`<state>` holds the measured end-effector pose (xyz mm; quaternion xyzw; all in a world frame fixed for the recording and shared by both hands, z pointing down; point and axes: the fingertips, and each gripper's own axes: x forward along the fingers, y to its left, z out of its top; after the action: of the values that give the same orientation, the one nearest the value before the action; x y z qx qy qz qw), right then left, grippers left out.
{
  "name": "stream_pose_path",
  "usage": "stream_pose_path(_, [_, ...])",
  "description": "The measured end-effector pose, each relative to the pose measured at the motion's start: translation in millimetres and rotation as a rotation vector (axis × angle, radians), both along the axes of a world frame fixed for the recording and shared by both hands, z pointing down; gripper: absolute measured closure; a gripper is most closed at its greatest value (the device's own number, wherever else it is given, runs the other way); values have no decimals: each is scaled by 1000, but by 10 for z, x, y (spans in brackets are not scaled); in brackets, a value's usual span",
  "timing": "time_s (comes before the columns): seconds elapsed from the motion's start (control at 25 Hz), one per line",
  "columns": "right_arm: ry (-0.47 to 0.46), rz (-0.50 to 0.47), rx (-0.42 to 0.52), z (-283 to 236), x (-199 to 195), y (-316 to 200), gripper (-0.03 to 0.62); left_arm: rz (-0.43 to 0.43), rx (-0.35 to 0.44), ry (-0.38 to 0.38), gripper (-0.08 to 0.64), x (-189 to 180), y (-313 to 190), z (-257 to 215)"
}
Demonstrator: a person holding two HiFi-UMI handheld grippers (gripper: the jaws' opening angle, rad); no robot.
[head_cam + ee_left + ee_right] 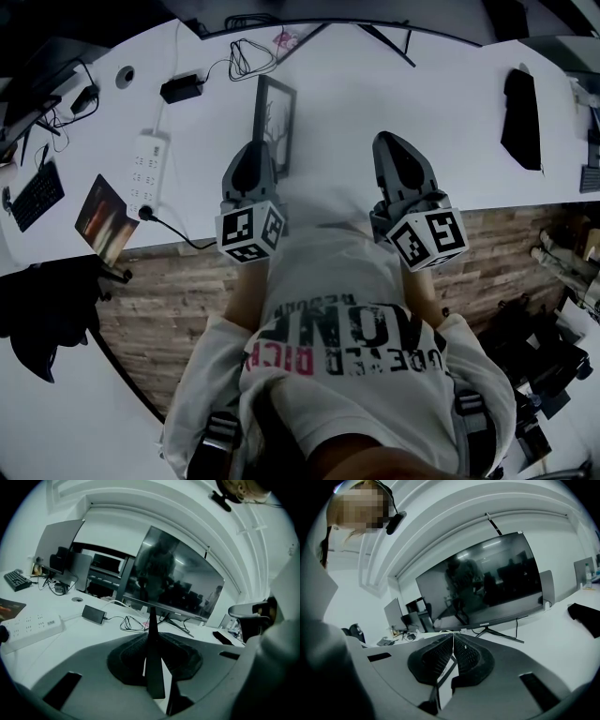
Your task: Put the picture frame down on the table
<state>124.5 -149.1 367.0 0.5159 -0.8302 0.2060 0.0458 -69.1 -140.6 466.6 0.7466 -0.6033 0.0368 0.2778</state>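
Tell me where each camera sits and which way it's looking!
Head view: on the person's head, looking steeply down at the table, the left gripper, the right gripper and their shirt.
Left gripper view: rides the left gripper and faces the monitor; its fingers clamp the picture frame, and the shirt shows at right.
Right gripper view: rides the right gripper, fingers together, and faces the monitor; the person's shoulder is at left.
Shared: both gripper views show the monitor; the head and left gripper views show the picture frame.
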Motion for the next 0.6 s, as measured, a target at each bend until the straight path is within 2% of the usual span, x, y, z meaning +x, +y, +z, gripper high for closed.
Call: stream_pose_path(0.6, [-1,-12,-11,27,-125,-1,591,7,-42,-11,491,-164,-24,105])
